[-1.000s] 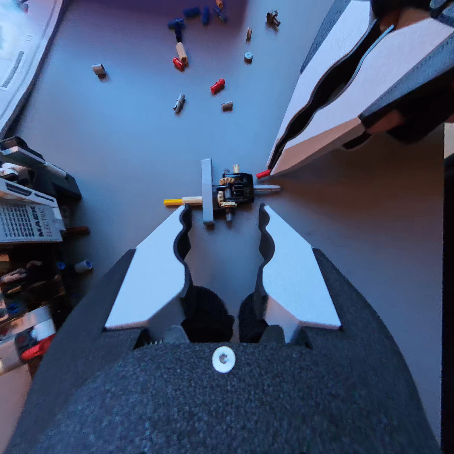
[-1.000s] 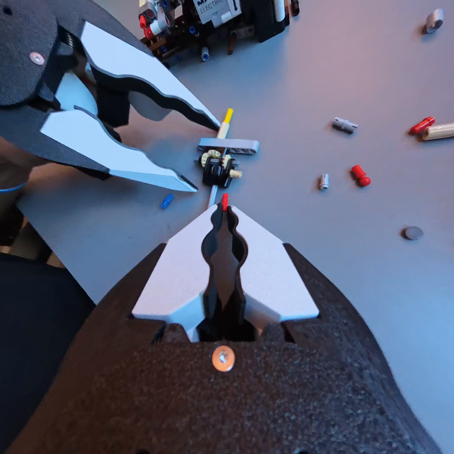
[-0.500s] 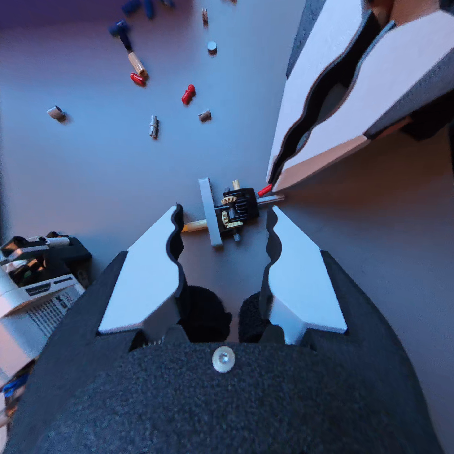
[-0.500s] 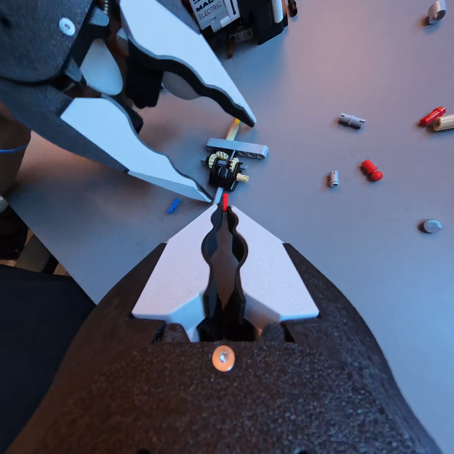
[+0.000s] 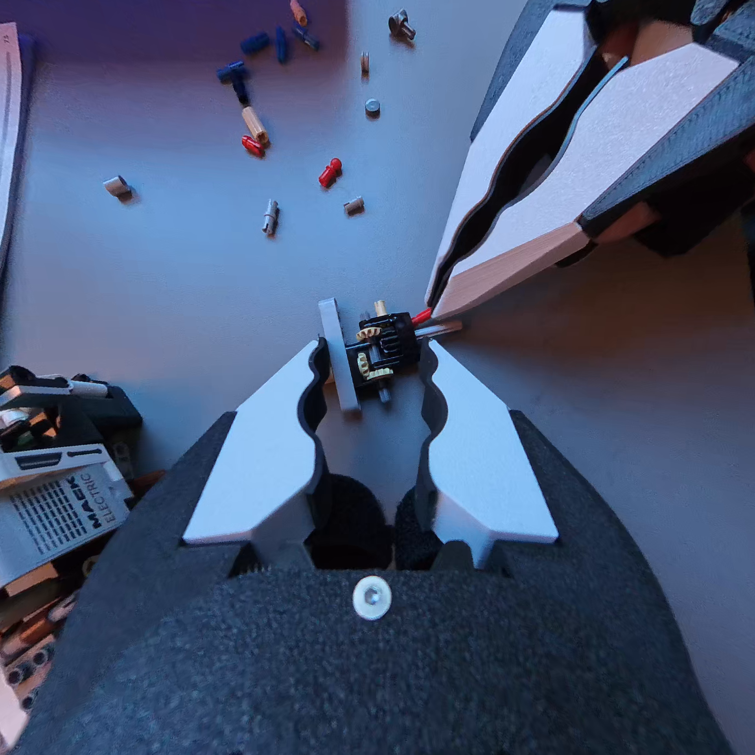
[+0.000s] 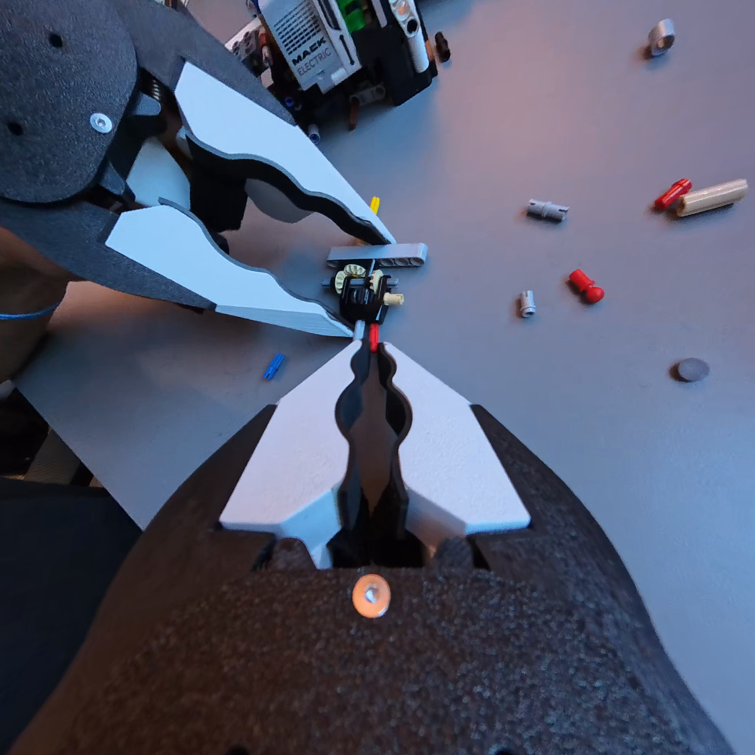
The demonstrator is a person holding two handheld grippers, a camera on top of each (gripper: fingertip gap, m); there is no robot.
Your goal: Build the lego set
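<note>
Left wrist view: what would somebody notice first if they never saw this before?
Probably the little gear assembly in the middle of the grey table, with the open left gripper reaching around it. Next, the right gripper coming in from the upper right, shut on a tiny red pin aimed at the assembly's black block. Loose red, blue and tan pieces lie scattered farther back.

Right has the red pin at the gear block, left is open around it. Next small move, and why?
Probably close the left gripper on the gear assembly first. Its jaws straddle it, still open, so the assembly lies unbraced on the table. The right gripper already has the red pin at the black block; pushing now would likely slide it.
</note>
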